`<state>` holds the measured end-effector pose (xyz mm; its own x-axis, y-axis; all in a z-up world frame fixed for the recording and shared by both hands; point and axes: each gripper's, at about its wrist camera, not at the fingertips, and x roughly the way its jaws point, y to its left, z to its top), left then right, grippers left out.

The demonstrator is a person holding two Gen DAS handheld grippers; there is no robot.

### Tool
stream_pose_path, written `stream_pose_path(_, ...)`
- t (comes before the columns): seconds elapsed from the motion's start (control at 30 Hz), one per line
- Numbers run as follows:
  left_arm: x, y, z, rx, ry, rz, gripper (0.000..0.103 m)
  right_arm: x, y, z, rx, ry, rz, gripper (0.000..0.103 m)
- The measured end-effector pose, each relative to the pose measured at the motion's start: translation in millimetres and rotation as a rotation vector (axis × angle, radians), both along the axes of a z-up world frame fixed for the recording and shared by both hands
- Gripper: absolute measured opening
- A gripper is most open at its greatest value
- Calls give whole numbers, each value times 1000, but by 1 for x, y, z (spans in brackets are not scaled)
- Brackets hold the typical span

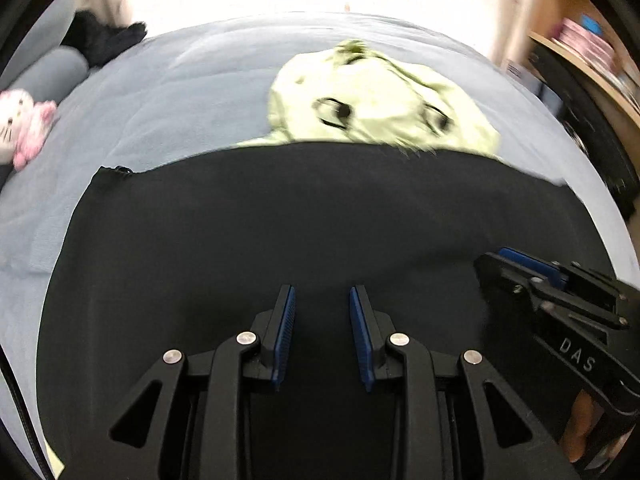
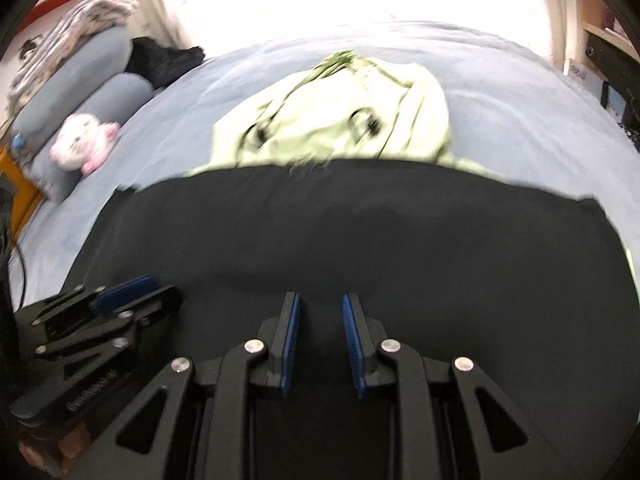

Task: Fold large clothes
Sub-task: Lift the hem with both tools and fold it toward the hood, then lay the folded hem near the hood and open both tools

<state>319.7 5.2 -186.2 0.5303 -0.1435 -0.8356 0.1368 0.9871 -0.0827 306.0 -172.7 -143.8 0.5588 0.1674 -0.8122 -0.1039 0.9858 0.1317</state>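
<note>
Cloth, black garment [image 1: 280, 232], lay limp across the bed [image 1: 180, 92], soft and light; I judged its far hem best. Left tongs [image 1: 322, 300] and right tongs [image 2: 319, 308] stood narrow, empty.

Motion blur smears the light green garment [image 1: 376, 100], so its dark loops and frayed near edge stay unreadable; the black garment [image 1: 280, 232] hides its lower part. The black cloth runs out under both picture bottoms (its near hem never shows). Whether cloth lies between the left gripper [image 1: 322, 304] pads cannot be told, nor for the right gripper [image 2: 320, 312]. The shelf [image 1: 592, 56] items are blurred and cut off.
</note>
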Motion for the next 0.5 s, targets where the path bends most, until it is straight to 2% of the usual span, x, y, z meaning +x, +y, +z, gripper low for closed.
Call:
stream_pose_path(0.13,32,32,-3,46,-23,110,26,21,-27,-1,-47,-35,-90,20)
stream_pose_path(0.23,50,75,-9,85,-31,200,29,26,-78,2,-40,-46,-211,20)
stream_pose_path(0.33,61,119,-14,121,-36,298,29,22,-133,1,-177,-47,-358,20)
stream_pose_path(0.37,60,136,-16,106,-31,323,29,19,-152,-2,-198,-36,-402,19)
stream_pose_path(0.4,55,152,-17,74,-29,347,29,16,-171,-5,-169,-24,-427,18)
stream_pose_path(0.43,56,160,-19,65,-27,372,29,8,-195,-6,-58,-15,-449,15)
stream_pose_path(0.47,58,170,-22,50,-21,386,29,4,-207,-5,-16,-6,-477,11)
stream_pose_path(0.5,57,173,-21,45,-16,393,29,-1,-216,-2,-12,9,-516,11)
